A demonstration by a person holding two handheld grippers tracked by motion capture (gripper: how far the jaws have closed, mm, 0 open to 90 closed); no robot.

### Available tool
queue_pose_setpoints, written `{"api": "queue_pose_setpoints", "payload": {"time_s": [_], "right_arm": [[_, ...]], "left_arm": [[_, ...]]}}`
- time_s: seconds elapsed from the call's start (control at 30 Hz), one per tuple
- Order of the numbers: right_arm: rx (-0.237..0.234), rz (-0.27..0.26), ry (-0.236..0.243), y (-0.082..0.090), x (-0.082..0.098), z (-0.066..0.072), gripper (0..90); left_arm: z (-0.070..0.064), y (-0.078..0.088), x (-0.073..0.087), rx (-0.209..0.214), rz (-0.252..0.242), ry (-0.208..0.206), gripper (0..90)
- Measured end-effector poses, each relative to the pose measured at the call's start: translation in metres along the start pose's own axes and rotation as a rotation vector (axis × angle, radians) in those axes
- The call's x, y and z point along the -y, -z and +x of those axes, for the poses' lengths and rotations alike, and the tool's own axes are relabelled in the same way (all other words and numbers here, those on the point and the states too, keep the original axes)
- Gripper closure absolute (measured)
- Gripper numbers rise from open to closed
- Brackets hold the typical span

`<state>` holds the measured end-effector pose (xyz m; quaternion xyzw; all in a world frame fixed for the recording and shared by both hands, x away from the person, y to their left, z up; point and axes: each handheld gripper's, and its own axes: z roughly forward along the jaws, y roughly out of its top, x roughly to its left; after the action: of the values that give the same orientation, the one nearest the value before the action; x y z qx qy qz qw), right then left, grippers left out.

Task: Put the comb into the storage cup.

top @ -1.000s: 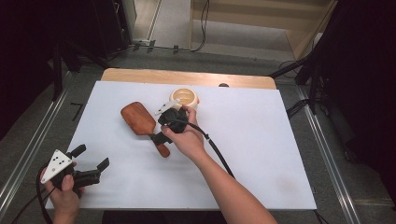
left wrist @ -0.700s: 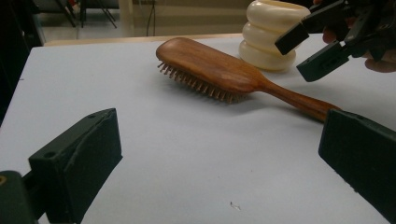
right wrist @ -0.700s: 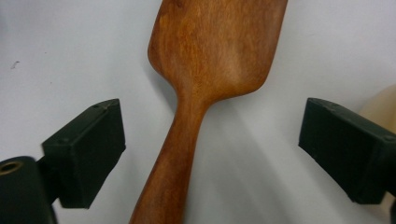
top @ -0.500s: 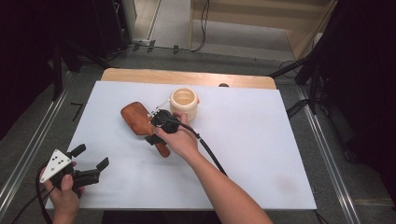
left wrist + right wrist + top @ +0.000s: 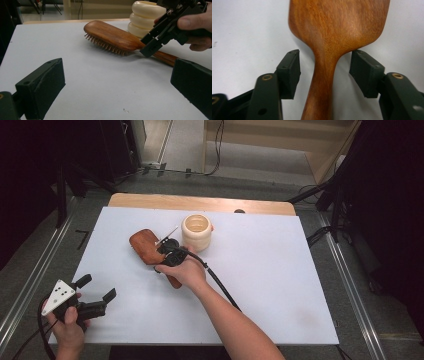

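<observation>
Right gripper (image 5: pixel 324 72) straddles brush (image 5: pixel 150 251) neck, jaws just closing, pads not yet touching. I see left gripper (image 5: pixel 95 292) open, idle near table (image 5: pixel 280 280) corner. Brush: reddish wood, paddle head, bristles down, beside cream ribbed cup (image 5: pixel 196 232). White tabletop, dark room.

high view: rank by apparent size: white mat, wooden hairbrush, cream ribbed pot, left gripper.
1. white mat, by far the largest.
2. wooden hairbrush, partly under the right hand.
3. left gripper and cream ribbed pot: too alike to rank; the gripper sits nearer the camera.
</observation>
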<state>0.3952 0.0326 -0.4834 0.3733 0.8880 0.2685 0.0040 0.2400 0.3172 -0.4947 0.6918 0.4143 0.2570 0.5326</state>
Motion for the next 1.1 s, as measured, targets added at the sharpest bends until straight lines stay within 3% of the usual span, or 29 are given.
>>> {"api": "queue_pose_setpoints", "payload": {"time_s": [0.13, 0.2, 0.33, 0.47, 0.5, 0.77, 0.8, 1.1], "right_arm": [[0.033, -0.002, -0.005, -0.003, 0.000, 0.003, 47.4], [0.041, -0.008, -0.004, -0.003, -0.001, 0.002, 56.3], [0.008, 0.004, -0.013, -0.002, 0.000, -0.003, 68.5], [-0.010, -0.004, -0.006, -0.001, 0.002, -0.005, 70.1], [-0.034, -0.030, -0.015, -0.001, 0.005, -0.008, 70.4], [-0.051, -0.123, -0.011, 0.000, 0.017, -0.014, 70.7], [-0.063, -0.171, -0.027, 0.002, 0.023, -0.017, 70.7], [-0.061, -0.278, 0.026, 0.016, 0.034, -0.017, 70.7]], "left_arm": [[0.001, 0.001, 0.000, 0.000, -0.006, 0.008, 0.0], [0.001, 0.000, 0.000, 0.000, -0.007, 0.008, 0.0], [0.001, 0.000, 0.000, -0.002, -0.005, 0.008, 0.0], [0.001, 0.001, 0.000, -0.001, -0.007, 0.010, 0.0], [0.002, 0.001, 0.000, 0.000, -0.008, 0.010, 0.0], [0.002, 0.001, 0.000, 0.000, -0.007, 0.010, 0.0], [0.002, 0.001, 0.000, 0.000, -0.007, 0.010, 0.0], [0.001, 0.000, 0.000, -0.002, -0.007, 0.009, 0.0]]}}
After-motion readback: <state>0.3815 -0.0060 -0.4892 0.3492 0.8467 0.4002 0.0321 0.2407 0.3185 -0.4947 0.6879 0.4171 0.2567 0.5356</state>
